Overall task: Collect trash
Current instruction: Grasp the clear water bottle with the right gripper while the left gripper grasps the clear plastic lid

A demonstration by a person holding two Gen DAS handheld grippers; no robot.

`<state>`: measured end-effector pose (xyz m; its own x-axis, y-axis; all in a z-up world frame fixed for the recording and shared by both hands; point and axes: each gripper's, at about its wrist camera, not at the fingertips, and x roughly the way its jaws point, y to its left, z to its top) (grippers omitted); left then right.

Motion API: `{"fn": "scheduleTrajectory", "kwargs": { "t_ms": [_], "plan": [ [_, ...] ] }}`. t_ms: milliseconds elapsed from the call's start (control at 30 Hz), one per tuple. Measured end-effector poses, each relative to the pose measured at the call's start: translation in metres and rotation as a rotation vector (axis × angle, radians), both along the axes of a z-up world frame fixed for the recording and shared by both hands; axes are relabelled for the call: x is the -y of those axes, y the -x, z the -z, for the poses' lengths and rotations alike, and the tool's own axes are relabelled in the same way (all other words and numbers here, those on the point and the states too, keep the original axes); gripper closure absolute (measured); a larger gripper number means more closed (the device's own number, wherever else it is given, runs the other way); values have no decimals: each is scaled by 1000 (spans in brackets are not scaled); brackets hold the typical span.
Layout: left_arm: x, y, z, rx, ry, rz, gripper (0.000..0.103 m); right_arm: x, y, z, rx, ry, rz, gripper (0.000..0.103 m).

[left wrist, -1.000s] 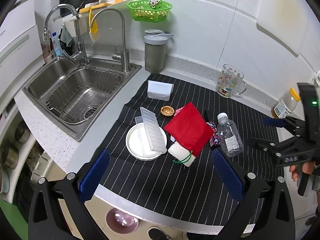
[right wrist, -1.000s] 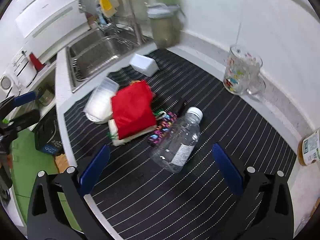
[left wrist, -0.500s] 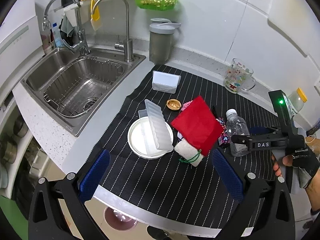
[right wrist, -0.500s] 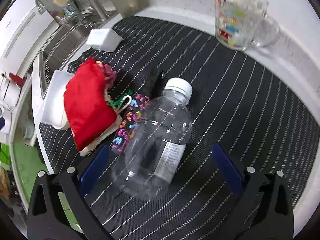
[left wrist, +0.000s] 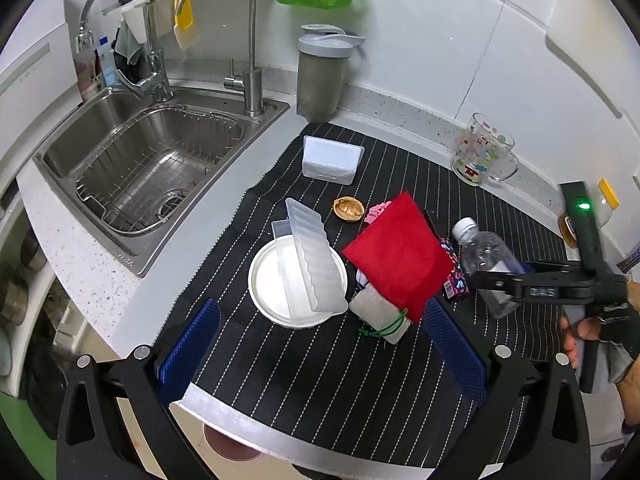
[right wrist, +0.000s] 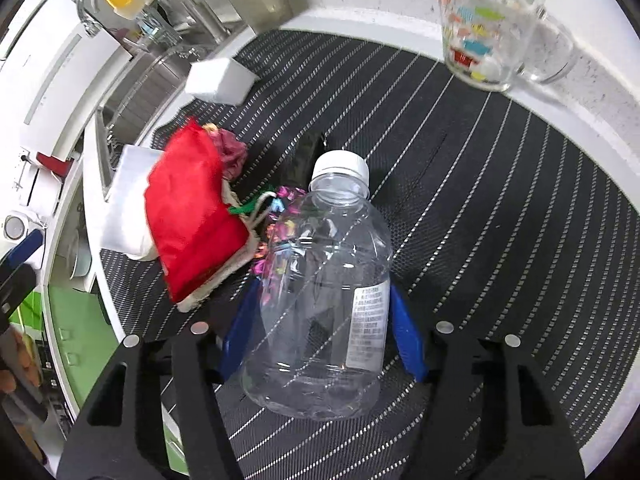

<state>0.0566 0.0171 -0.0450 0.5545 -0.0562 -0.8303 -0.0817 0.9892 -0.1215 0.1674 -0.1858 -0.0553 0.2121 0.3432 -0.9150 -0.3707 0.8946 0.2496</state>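
Clear capped plastic bottle point(right wrist: 324, 296) lies on the striped mat point(right wrist: 500, 200).

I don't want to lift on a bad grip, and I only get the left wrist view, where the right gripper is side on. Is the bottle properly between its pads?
Observer: Yes. In the right wrist view the right gripper straddles the bottle, with a blue pad against each side. The jaws have just been closing.
Operator: Neck or body?
Observer: Body, level with the label. The cap points away from the gripper.
Operator: Anything else caught in there?
Observer: Only the bottle sits between the pads. The wrapper lies by its shoulder, just ahead of one pad.
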Motion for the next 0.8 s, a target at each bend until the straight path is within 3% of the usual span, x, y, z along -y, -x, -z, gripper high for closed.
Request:
{"fn": "scheduleTrajectory", "kwargs": {
  "t_ms": [200, 433, 500, 533, 600, 800],
  "plan": [
    [-7, -15, 15, -29, 19, -19, 5, 2, 12, -36, 82, -13, -41, 42],
    [-20, -38, 44, -87, 77, -46, 9, 2, 19, -56, 132, -6, -71, 42],
    [-22, -45, 53, -111, 94, -48, 36, 4, 19, -57, 134, -7, -73, 42],
    [-23, -48, 56, -124, 99, -52, 39, 4, 20, -57, 136, -7, -72, 42],
    [-23, -51, 63, -145, 128, -46, 61, 3, 20, -57, 137, -8, -75, 42],
    [-18, -53, 64, -140, 153, -21, 94, 2, 19, -60, 149, -25, -83, 42]
  ]
}}
